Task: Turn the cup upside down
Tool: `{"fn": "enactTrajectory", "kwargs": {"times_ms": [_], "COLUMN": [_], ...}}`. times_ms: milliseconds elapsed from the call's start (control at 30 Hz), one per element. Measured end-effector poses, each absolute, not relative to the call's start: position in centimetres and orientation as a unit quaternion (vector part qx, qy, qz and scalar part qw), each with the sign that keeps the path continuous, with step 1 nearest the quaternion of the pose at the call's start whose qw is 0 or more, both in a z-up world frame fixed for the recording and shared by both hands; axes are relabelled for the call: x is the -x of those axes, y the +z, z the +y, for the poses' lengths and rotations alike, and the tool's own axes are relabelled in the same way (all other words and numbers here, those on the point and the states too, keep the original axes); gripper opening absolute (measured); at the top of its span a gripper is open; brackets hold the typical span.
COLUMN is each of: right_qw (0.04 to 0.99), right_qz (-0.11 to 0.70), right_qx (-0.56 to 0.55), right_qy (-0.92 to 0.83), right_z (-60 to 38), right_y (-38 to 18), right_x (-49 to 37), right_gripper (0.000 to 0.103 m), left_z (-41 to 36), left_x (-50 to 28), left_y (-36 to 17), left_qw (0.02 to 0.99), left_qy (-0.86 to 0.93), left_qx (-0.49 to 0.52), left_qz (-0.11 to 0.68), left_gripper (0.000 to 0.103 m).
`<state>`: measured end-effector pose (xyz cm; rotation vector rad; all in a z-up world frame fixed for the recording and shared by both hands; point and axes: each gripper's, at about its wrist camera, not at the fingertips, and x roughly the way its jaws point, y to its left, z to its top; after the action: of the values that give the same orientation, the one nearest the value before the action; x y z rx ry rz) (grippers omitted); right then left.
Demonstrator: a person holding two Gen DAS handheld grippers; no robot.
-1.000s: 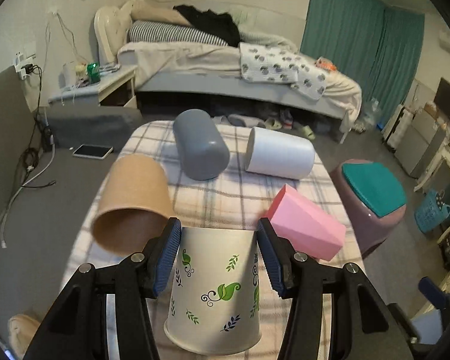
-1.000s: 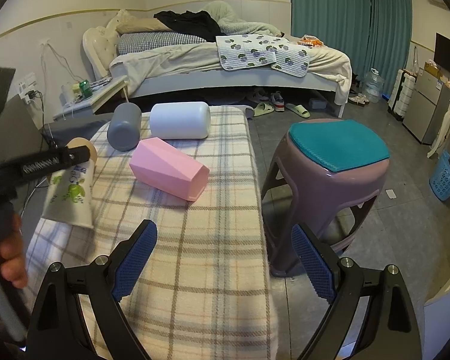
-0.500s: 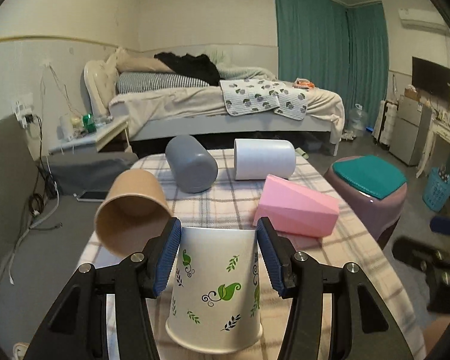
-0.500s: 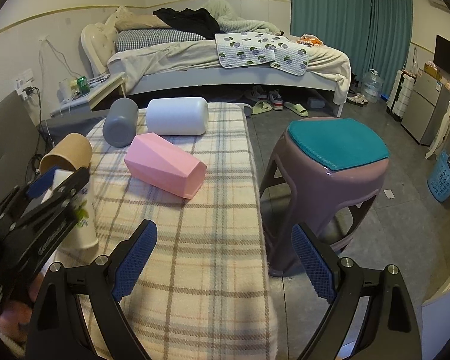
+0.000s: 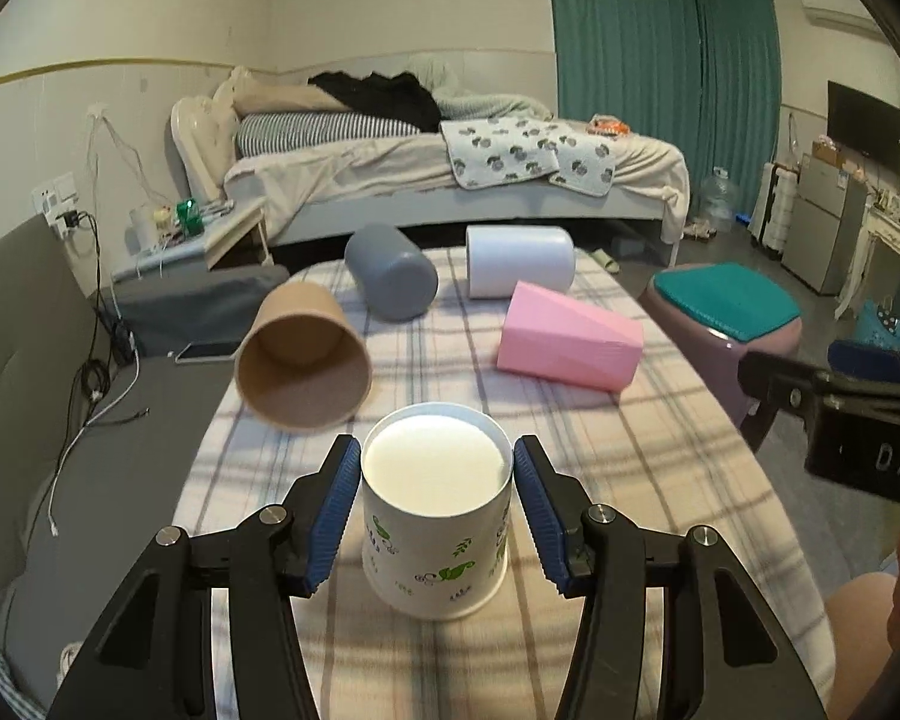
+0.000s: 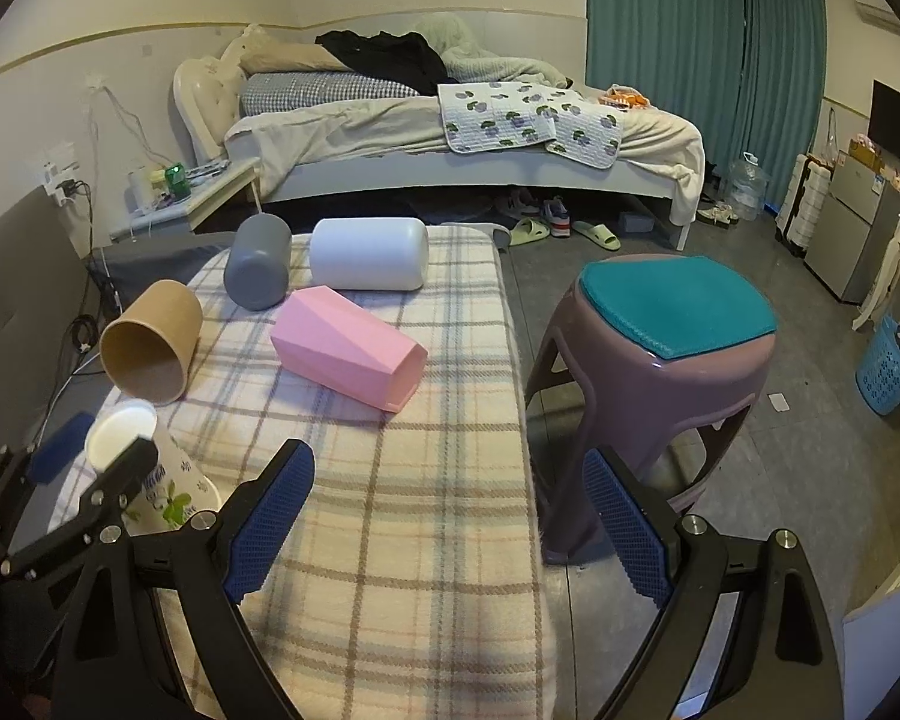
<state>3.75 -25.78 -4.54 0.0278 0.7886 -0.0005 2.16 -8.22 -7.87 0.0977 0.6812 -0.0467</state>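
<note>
Big change from half a second ago: the leafy white paper cup is now standing upside down on the plaid cloth, flat white base up, rim down. Before, it was clamped between the left gripper's blue pads and seen from the side. Now those pads sit just beside the cup with slivers of gap on both sides, so the fingers look let go, spread around it rather than squeezing. In the right wrist view the same cup shows at lower left, partly hidden behind the left gripper's black frame.

The right gripper is spread wide with nothing between its fingers, hovering over the lower part of the cloth, same as earlier.

Other stuff, all lying on their sides up the frame from the cup: a brown paper cup just upper left with its mouth facing the camera, a grey cup and a white cup further up, and a pink faceted cup to the upper right. None of them touch the leafy one.

The cloth covers a long narrow table. A purple stool with a teal cushion stands right beside it. Behind is an unmade bed, teal curtains upper right, a nightstand on the left.
</note>
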Motion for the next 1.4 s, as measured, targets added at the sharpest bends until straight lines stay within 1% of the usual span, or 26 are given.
{"fn": "enactTrajectory", "kwargs": {"times_ms": [200, 267, 300, 533, 600, 667, 800, 867, 933, 967, 1033, 1100, 1167, 1400], "right_qw": [0.925, 0.926, 0.925, 0.93, 0.931, 0.933, 0.937, 0.941, 0.943, 0.945, 0.949, 0.953, 0.955, 0.954], "right_qz": [0.379, 0.379, 0.379, 0.369, 0.365, 0.361, 0.348, 0.339, 0.331, 0.327, 0.314, 0.3, 0.293, 0.291], "right_qx": [-0.007, -0.006, -0.005, -0.004, -0.004, -0.003, 0.003, 0.007, 0.006, 0.005, 0.01, 0.017, 0.015, 0.012], "right_qy": [0.0, 0.0, 0.001, 0.006, 0.007, 0.01, 0.013, 0.016, 0.022, 0.026, 0.03, 0.034, 0.041, 0.062], "right_z": [-25.3, -25.2, -25.1, -25.0, -25.0, -24.8, -24.3, -23.8, -23.4, -23.0, -22.2, -21.0, -20.0, -17.0], "right_y": [-4.0, -3.9, -3.8, -2.4, -1.8, -1.2, 0.4, 1.4, 2.1, 2.4, 3.0, 3.3, 3.4, 3.2], "right_x": [-3.3, -3.1, -3.0, -1.8, -1.2, -0.6, 1.0, 1.8, 2.5, 2.9, 3.9, 5.0, 5.8, 7.8], "right_gripper": [0.092, 0.091, 0.091, 0.091, 0.091, 0.091, 0.091, 0.092, 0.092, 0.092, 0.092, 0.096, 0.103, 0.103], "left_z": [-7.6, -7.6, -7.7, -7.3, -7.0, -6.7, -5.3, -4.2, -3.1, -2.2, -0.9, 0.2, 1.0, 3.2], "left_x": [-2.0, -2.0, -2.0, -1.8, -1.6, -1.2, -0.2, 0.6, 1.6, 2.3, 3.5, 4.6, 5.8, 8.7], "left_y": [-8.6, -8.4, -8.2, -6.7, -5.9, -4.9, -2.5, -1.4, -0.3, 0.2, 1.0, 1.7, 2.1, 2.3], "left_qw": [0.927, 0.927, 0.927, 0.926, 0.926, 0.927, 0.927, 0.928, 0.929, 0.931, 0.935, 0.938, 0.941, 0.946], "left_qy": [-0.018, -0.015, -0.014, -0.028, -0.031, -0.034, -0.041, -0.041, -0.039, -0.033, -0.033, -0.023, -0.017, 0.004], "left_qx": [-0.031, -0.036, -0.039, -0.025, -0.018, -0.014, 0.001, 0.008, 0.015, 0.02, 0.027, 0.022, 0.018, 0.016], "left_qz": [0.373, 0.373, 0.372, 0.375, 0.376, 0.374, 0.373, 0.371, 0.367, 0.364, 0.352, 0.346, 0.338, 0.325], "left_gripper": [0.058, 0.07, 0.073, 0.074, 0.074, 0.08, 0.081, 0.088, 0.089, 0.094, 0.097, 0.098, 0.098, 0.098]}}
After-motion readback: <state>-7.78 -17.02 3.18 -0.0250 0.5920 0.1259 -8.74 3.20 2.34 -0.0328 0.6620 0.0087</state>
